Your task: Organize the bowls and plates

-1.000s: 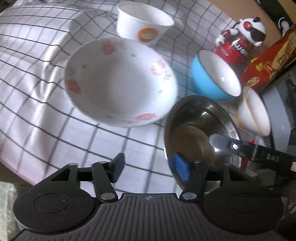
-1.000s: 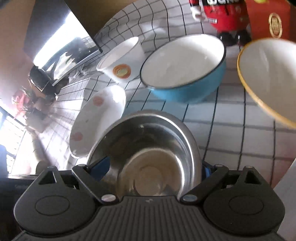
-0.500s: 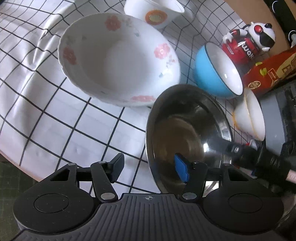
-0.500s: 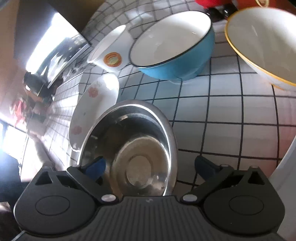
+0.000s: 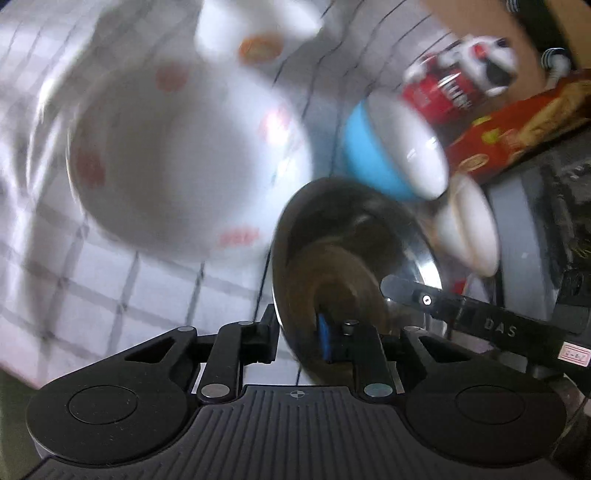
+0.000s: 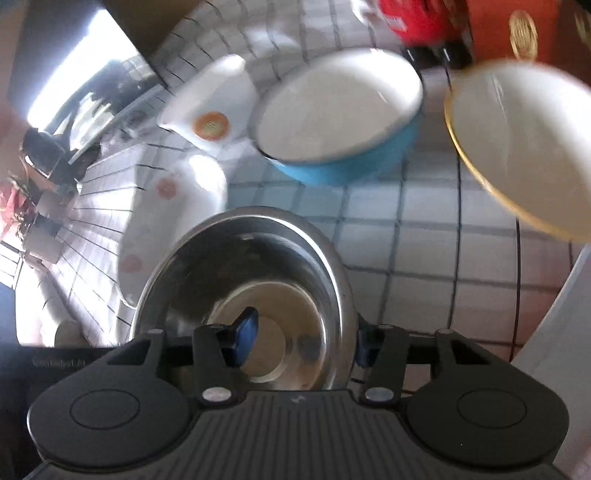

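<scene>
A steel bowl (image 5: 332, 236) (image 6: 258, 258) sits on the checked cloth, close under both cameras. My left gripper (image 5: 295, 334) is closing and pinches the bowl's near rim, with one finger outside and the blue pad (image 5: 324, 338) inside. My right gripper (image 6: 306, 339) is also closing astride the opposite rim. Its blue pad (image 6: 245, 332) hangs over the bowl's bottom, clear of the wall. Beyond lie a floral bowl (image 5: 177, 158) (image 6: 162, 229), a blue bowl (image 5: 373, 162) (image 6: 340, 122), a yellow-rimmed bowl (image 5: 469, 229) (image 6: 517, 147) and a white cup (image 5: 255, 33) (image 6: 214, 110).
A red robot-shaped can (image 5: 454, 81) and a red box (image 5: 517, 136) (image 6: 517, 29) stand behind the bowls. A dark grey appliance (image 5: 535, 206) flanks the yellow-rimmed bowl. The checked cloth (image 5: 110, 295) ends at the table edge at the lower left of the left wrist view.
Both pairs of jaws have drawn in from wide open around the steel bowl's rim. Both views have shifted and are now blurred.
</scene>
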Demonstrator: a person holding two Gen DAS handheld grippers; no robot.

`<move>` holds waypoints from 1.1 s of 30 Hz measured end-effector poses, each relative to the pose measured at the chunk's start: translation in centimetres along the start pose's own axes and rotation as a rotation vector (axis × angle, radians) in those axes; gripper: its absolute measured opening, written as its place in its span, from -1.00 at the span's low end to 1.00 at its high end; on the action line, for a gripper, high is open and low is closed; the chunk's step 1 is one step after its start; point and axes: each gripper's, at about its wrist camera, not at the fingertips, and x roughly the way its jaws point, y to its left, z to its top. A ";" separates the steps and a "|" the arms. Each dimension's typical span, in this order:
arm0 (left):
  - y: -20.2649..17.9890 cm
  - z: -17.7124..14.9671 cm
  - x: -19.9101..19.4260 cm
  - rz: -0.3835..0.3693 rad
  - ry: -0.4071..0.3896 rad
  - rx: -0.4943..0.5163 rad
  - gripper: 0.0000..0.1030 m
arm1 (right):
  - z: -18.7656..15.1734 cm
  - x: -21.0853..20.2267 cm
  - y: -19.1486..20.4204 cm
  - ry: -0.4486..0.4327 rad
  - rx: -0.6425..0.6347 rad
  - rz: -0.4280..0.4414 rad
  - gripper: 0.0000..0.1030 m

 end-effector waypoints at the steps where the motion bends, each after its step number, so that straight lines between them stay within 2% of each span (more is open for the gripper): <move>1: 0.3 0.8 -1.1 -0.017 -0.033 0.019 -0.47 | 0.4 -0.6 0.8 -0.030 -0.010 0.013 0.01; 3: 1.4 2.3 -2.8 -0.036 -0.073 0.023 -0.48 | 1.4 -1.4 2.4 -0.083 -0.017 0.037 0.01; 7: 3.7 5.2 -4.2 0.069 -0.141 0.081 -0.51 | 3.5 0.5 7.1 -0.141 -0.101 0.029 0.01; 10: 5.8 7.0 -3.9 0.162 -0.151 0.124 -0.49 | 4.3 3.7 9.9 -0.128 -0.126 0.023 0.02; 12: 7.0 7.9 -3.3 0.188 -0.140 0.108 -0.49 | 4.6 5.9 11.3 -0.098 -0.137 0.016 0.01; 14: 8.0 8.3 -3.2 0.207 -0.140 0.101 -0.49 | 4.3 7.1 12.3 -0.080 -0.154 0.004 0.01; 18: 8.7 7.8 -2.9 0.229 -0.178 0.160 -0.49 | 3.5 8.5 13.6 -0.075 -0.189 -0.017 0.01; 23: 8.6 7.8 -2.7 0.252 -0.201 0.252 -0.49 | 2.9 9.4 14.5 -0.102 -0.236 -0.083 0.01; 25: 8.7 8.0 -2.5 0.290 -0.196 0.271 -0.49 | 2.5 8.8 14.6 -0.143 -0.263 -0.125 0.01; 26: 9.0 8.2 -2.3 0.296 -0.184 0.259 -0.35 | 2.4 8.4 14.6 -0.170 -0.274 -0.144 0.01; 27: 9.6 8.4 -2.0 0.279 -0.166 0.235 -0.11 | 2.2 7.8 14.5 -0.201 -0.283 -0.164 0.02; 28: 10.2 8.7 -1.8 0.257 -0.149 0.204 -0.05 | 2.0 7.3 14.3 -0.229 -0.284 -0.185 0.04; 29: 10.7 8.9 -1.5 0.245 -0.131 0.178 -0.02 | 1.9 6.9 13.9 -0.256 -0.278 -0.207 0.05; 31: 11.1 9.3 -0.8 0.223 -0.111 0.158 -0.11 | 1.9 6.4 13.1 -0.296 -0.256 -0.253 0.06; 33: 11.2 9.5 -0.3 0.182 -0.097 0.138 -0.13 | 2.3 6.5 12.0 -0.291 -0.215 -0.276 0.08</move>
